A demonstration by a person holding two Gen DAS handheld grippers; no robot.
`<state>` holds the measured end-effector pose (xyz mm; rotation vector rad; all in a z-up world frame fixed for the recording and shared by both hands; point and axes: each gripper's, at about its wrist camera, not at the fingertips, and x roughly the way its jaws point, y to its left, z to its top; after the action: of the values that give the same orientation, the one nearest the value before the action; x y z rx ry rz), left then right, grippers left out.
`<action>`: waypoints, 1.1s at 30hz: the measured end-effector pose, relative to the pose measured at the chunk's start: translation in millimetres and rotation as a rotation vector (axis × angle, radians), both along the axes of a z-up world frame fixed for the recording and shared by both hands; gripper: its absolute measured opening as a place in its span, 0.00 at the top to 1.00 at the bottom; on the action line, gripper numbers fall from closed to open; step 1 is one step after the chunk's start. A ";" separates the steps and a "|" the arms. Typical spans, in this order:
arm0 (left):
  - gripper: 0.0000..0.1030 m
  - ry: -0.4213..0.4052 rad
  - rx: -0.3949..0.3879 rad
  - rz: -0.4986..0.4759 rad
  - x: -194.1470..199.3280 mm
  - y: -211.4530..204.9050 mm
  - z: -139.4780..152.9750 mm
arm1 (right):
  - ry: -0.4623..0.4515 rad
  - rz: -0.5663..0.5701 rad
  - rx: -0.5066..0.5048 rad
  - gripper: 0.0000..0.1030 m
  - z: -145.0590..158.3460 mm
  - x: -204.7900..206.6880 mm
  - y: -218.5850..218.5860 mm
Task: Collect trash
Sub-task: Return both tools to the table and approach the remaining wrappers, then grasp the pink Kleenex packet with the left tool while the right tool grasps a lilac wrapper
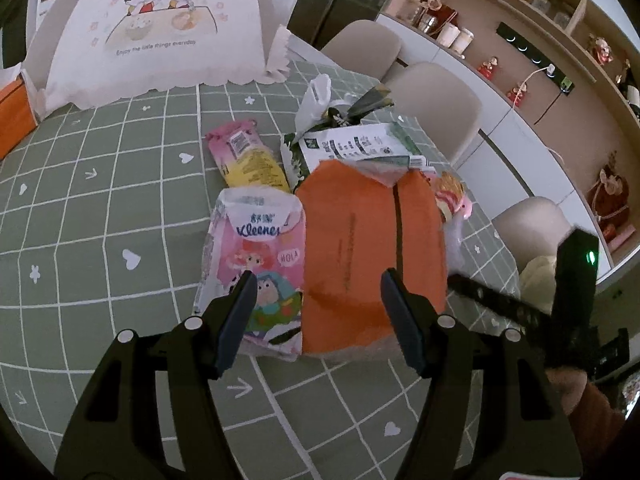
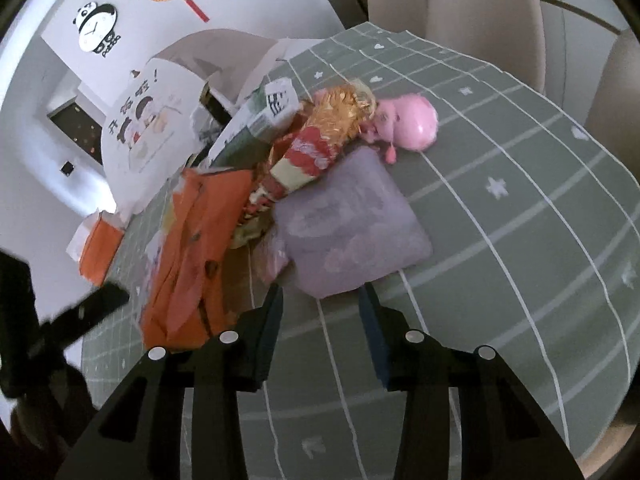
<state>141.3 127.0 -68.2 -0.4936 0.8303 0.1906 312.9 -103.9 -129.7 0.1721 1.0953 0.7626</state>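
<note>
A heap of trash lies on the green checked tablecloth (image 1: 100,200). It holds a flat orange packet (image 1: 360,248), a pink Kleenex wrapper (image 1: 256,264), a pink-and-yellow wrapper (image 1: 250,156), a green-and-white packet (image 1: 360,144) and a white plastic bag (image 1: 316,100). My left gripper (image 1: 319,273) hovers open over the near ends of the orange packet and the Kleenex wrapper. In the right wrist view a pale purple packet (image 2: 348,232) lies beside the orange packet (image 2: 200,240), a red-and-gold wrapper (image 2: 320,148) and a pink pig toy (image 2: 412,120). My right gripper (image 2: 321,289) is open, with the purple packet's near edge between its fingertips.
A white folding food cover (image 1: 160,32) stands at the back of the table, with an orange box (image 1: 12,112) to its left. Beige chairs (image 1: 432,96) line the far right edge, in front of a wall shelf (image 1: 540,52) of jars and figurines. A hand (image 1: 568,392) holds the other tool's black body.
</note>
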 end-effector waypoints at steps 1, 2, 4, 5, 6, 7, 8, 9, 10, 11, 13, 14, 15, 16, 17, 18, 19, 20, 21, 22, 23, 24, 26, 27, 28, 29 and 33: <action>0.41 0.003 0.005 -0.006 -1.1 -0.9 -0.6 | 0.003 -0.008 -0.008 0.63 0.5 4.2 2.5; 0.41 0.005 0.009 -0.012 -1.9 -1.7 -0.8 | 0.007 -0.019 -0.011 0.63 0.8 7.0 3.0; 0.41 0.004 0.016 -0.016 -5.7 -1.6 -1.0 | 0.013 -0.047 -0.003 0.63 0.2 10.6 -0.7; 0.41 0.004 0.015 -0.013 -6.7 -0.7 -1.3 | 0.019 -0.060 0.011 0.63 -0.9 12.8 -4.8; 0.41 0.003 0.007 -0.004 -7.7 1.4 -2.2 | 0.024 -0.073 0.026 0.63 -1.9 14.8 -8.8; 0.41 0.004 0.001 0.003 -7.4 2.7 -3.1 | 0.021 -0.092 0.038 0.63 -2.9 17.6 -13.3; 0.41 0.006 -0.004 0.007 -6.7 3.6 -4.2 | 0.011 -0.103 0.037 0.63 -2.9 19.8 -15.0; 0.41 0.011 -0.011 0.012 -5.7 4.7 -6.1 | -0.001 -0.105 0.029 0.63 -2.4 21.7 -15.0; 0.41 0.014 -0.017 0.013 -4.7 4.9 -7.7 | -0.018 -0.096 0.014 0.63 -1.3 23.7 -12.0; 0.41 0.016 -0.020 0.011 -3.9 4.8 -8.4 | -0.040 -0.083 -0.009 0.63 -0.1 24.2 -7.1; 0.41 0.020 -0.022 0.002 -1.2 3.6 -9.8 | -0.096 -0.055 -0.068 0.63 2.2 24.9 3.9; 0.41 0.021 -0.024 -0.001 -0.3 2.9 -10.1 | -0.124 -0.040 -0.098 0.63 3.0 24.8 9.1; 0.41 0.021 -0.026 -0.002 0.2 2.5 -10.1 | -0.151 -0.027 -0.129 0.68 3.8 24.1 14.3; 0.41 0.021 -0.027 -0.003 0.3 2.2 -9.9 | -0.175 -0.014 -0.165 0.82 3.6 23.9 20.2; 0.41 0.019 -0.027 -0.004 0.2 2.0 -9.2 | -0.183 -0.009 -0.177 0.85 3.8 25.1 22.2; 0.41 0.018 -0.025 -0.004 -0.3 1.6 -8.8 | -0.166 0.000 -0.165 0.95 2.9 26.1 21.5; 0.41 0.017 -0.023 -0.005 -0.9 1.3 -8.2 | -0.143 -0.003 -0.138 0.95 3.8 26.7 17.0; 0.41 0.017 -0.020 -0.007 -1.3 0.9 -7.9 | -0.141 -0.010 -0.126 0.95 6.0 26.1 12.6; 0.41 0.017 -0.017 -0.009 -2.0 0.3 -7.9 | -0.144 -0.016 -0.112 0.96 11.0 24.4 6.3; 0.41 0.020 -0.016 -0.009 -2.2 0.2 -8.4 | -0.142 -0.019 -0.100 0.96 14.2 22.5 1.7; 0.41 0.022 -0.017 -0.009 -1.0 0.6 -9.1 | -0.141 -0.026 -0.086 0.96 18.2 21.4 -4.4; 0.41 0.026 -0.021 -0.010 -0.7 0.6 -10.3 | -0.141 -0.035 -0.075 0.96 22.3 20.0 -10.5; 0.41 0.029 -0.034 -0.012 -0.9 -0.4 -12.4 | -0.156 -0.063 -0.062 0.96 31.4 15.5 -27.8; 0.41 0.032 -0.045 -0.015 -0.7 -1.6 -13.7 | -0.165 -0.073 -0.063 0.96 34.0 13.3 -34.3; 0.41 0.034 -0.054 -0.019 -0.2 -2.8 -14.9 | -0.176 -0.086 -0.065 0.96 37.1 10.5 -40.2; 0.41 0.039 -0.062 -0.023 1.0 -4.7 -16.5 | -0.184 -0.099 -0.067 0.96 39.0 7.8 -47.0; 0.41 0.051 -0.044 -0.019 3.5 -11.8 -19.8 | -0.195 -0.145 -0.074 0.96 41.0 -2.3 -70.7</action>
<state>144.8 115.2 -88.0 -0.5239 0.8901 0.1684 310.6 -174.6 -88.7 0.1103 0.9135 0.5948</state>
